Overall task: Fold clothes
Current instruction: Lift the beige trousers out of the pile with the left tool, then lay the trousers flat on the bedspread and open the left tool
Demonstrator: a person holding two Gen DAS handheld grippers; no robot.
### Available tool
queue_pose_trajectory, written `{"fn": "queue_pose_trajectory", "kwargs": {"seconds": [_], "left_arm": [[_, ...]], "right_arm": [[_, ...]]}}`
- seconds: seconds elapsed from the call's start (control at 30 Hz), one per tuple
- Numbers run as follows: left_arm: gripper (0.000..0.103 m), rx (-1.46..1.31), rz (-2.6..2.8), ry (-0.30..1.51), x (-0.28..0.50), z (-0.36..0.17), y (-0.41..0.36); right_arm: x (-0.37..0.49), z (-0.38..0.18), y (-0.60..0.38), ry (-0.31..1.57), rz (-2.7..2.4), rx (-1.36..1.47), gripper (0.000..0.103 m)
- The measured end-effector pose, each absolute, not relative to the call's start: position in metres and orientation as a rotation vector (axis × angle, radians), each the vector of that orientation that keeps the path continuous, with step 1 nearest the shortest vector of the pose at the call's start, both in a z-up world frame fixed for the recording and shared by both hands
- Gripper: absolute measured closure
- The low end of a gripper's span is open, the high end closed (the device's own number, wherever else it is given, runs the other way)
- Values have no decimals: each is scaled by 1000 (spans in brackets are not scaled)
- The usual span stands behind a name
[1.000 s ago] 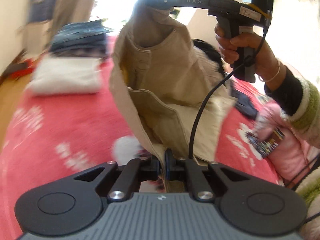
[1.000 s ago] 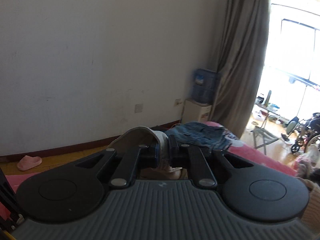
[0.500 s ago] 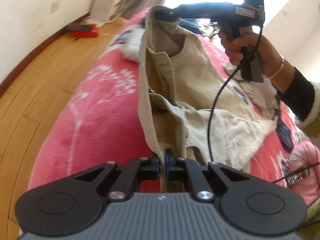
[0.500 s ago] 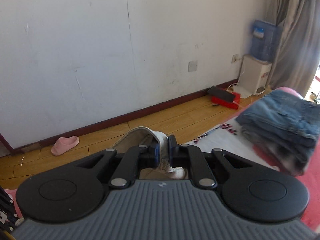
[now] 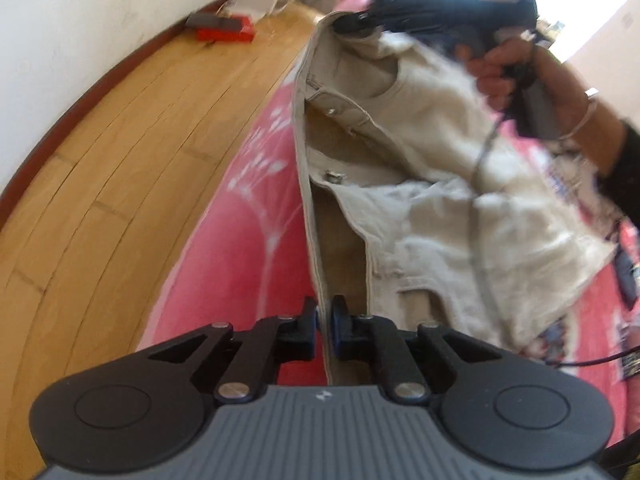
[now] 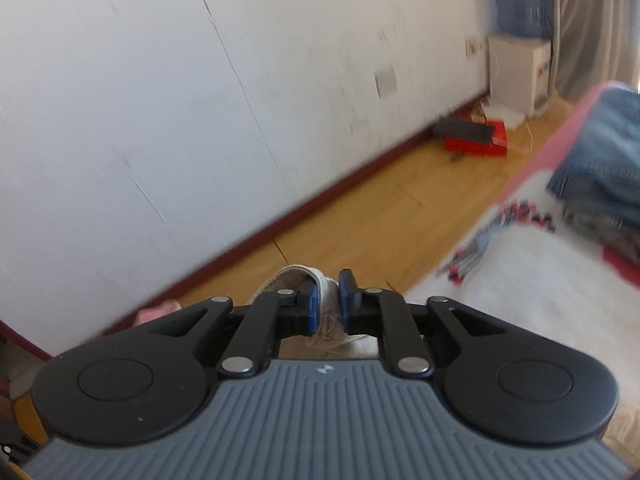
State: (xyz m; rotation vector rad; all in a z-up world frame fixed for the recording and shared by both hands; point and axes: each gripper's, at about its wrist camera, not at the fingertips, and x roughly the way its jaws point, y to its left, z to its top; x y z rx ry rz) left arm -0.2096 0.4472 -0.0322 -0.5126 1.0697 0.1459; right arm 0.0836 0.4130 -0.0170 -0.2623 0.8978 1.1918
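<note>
Beige trousers (image 5: 440, 220) hang stretched by the waistband over the pink bed cover (image 5: 248, 248). My left gripper (image 5: 325, 320) is shut on one end of the waistband, the band's edge pinched between its pads. In the left wrist view my right gripper (image 5: 352, 20), held by a person's hand (image 5: 504, 68), grips the far end of the band. In the right wrist view the right gripper (image 6: 328, 304) has a bunch of the beige cloth (image 6: 326, 324) between its pads. Its jaws are opening, and the cloth still fills the gap.
Wooden floor (image 5: 120, 160) runs along the bed's left side up to a white wall. A red box (image 6: 476, 142) and a white dispenser (image 6: 516, 76) stand by the wall. Folded jeans (image 6: 600, 168) and a white folded item (image 6: 520, 280) lie on the bed.
Both grippers have come down toward the bed with the trousers stretched between them. Both views have swung toward the floor and wall. The right gripper's pads stand slightly wider apart.
</note>
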Motion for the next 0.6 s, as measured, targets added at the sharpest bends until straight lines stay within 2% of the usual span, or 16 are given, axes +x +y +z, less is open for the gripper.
{"fn": "queue_pose_trajectory", "kwargs": {"seconds": [0.03, 0.13, 0.17, 0.23, 0.33, 0.47, 0.6], "left_arm": [[93, -515, 163, 1077, -210, -33, 449], [78, -525, 217, 1053, -215, -24, 455], [76, -526, 238, 1041, -216, -20, 457], [76, -519, 281, 1008, -220, -11, 462], [76, -506, 335, 964, -219, 0, 466], [75, -437, 334, 914, -203, 16, 456], [65, -311, 187, 870, -172, 41, 411]], "right_arm": [[85, -21, 414, 918, 1188, -279, 84], [92, -19, 397, 919, 1221, -236, 76], [95, -15, 389, 917, 1236, -216, 73], [106, -1, 368, 884, 1245, -159, 57], [123, 22, 335, 830, 1255, -72, 46], [147, 56, 281, 804, 1233, 51, 45], [153, 87, 186, 790, 1167, 85, 45]]}}
